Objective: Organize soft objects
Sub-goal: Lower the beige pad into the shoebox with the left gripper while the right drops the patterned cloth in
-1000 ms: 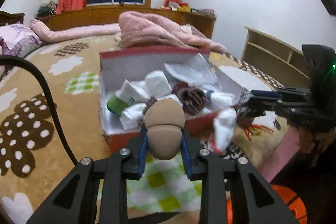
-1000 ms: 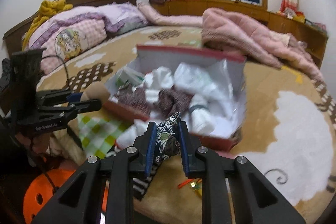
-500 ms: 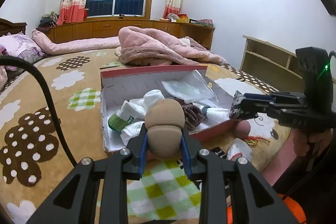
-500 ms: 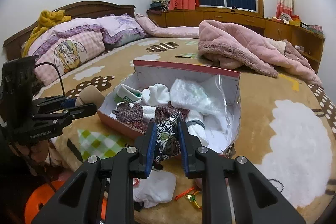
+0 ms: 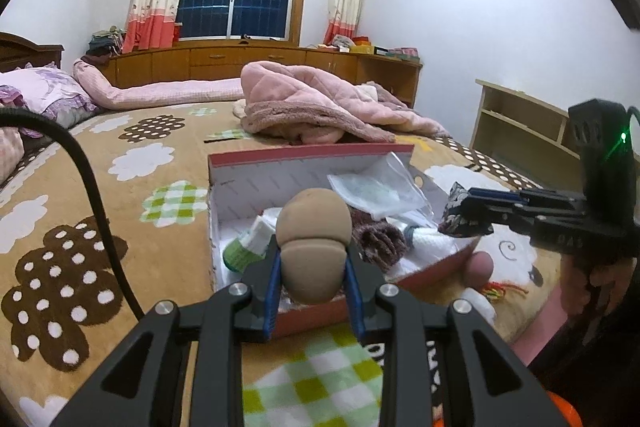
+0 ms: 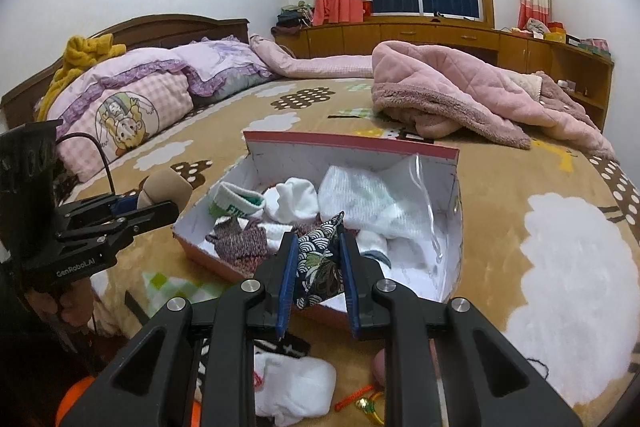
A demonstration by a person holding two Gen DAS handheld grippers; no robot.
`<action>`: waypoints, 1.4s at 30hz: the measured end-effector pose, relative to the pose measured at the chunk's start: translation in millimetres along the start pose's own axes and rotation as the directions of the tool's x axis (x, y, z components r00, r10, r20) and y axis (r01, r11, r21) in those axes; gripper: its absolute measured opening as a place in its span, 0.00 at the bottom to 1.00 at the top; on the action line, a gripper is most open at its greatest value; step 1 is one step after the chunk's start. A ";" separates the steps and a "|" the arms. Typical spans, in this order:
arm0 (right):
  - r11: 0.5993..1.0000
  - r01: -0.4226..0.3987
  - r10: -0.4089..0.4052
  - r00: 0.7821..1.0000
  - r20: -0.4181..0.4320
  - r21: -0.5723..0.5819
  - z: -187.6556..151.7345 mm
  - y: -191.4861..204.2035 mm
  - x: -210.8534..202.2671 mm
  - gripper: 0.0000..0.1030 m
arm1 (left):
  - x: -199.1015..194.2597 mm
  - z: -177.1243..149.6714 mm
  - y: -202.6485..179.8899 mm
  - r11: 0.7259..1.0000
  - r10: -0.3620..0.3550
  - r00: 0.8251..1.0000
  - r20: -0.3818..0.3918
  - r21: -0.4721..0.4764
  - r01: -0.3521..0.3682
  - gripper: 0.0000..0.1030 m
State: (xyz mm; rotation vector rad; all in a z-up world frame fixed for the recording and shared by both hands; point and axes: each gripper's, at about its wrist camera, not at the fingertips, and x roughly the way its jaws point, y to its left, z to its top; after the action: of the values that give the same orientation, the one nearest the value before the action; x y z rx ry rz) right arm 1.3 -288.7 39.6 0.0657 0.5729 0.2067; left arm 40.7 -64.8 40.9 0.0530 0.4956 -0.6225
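My left gripper (image 5: 312,267) is closed on a tan rolled sock (image 5: 314,247), held above the near edge of the red box (image 5: 308,153). My right gripper (image 6: 318,259) pinches a dark patterned pouch (image 6: 320,263) over the box of socks on the bed (image 6: 520,179).

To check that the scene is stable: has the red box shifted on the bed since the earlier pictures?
No. The box still lies just right of the green checked patch.

Box (image 6: 352,147) on bed (image 6: 500,219), holding socks (image 6: 296,199); quilt (image 6: 448,87) at one o'clock behind; loose sock (image 6: 296,387) at six o'clock before it.
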 end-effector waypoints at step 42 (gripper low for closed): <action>0.976 0.163 -0.185 0.971 -0.154 -0.144 -11.8 19.3 101.3 0.36 | 91.8 -23.4 17.8 0.991 0.127 0.987 -0.099 -0.014 -0.129 0.37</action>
State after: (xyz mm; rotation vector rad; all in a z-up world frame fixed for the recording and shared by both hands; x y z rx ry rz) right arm 74.5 -248.2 -21.8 -0.1297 0.7265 0.0780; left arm 105.1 -95.9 -23.8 0.0958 0.5889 -0.4899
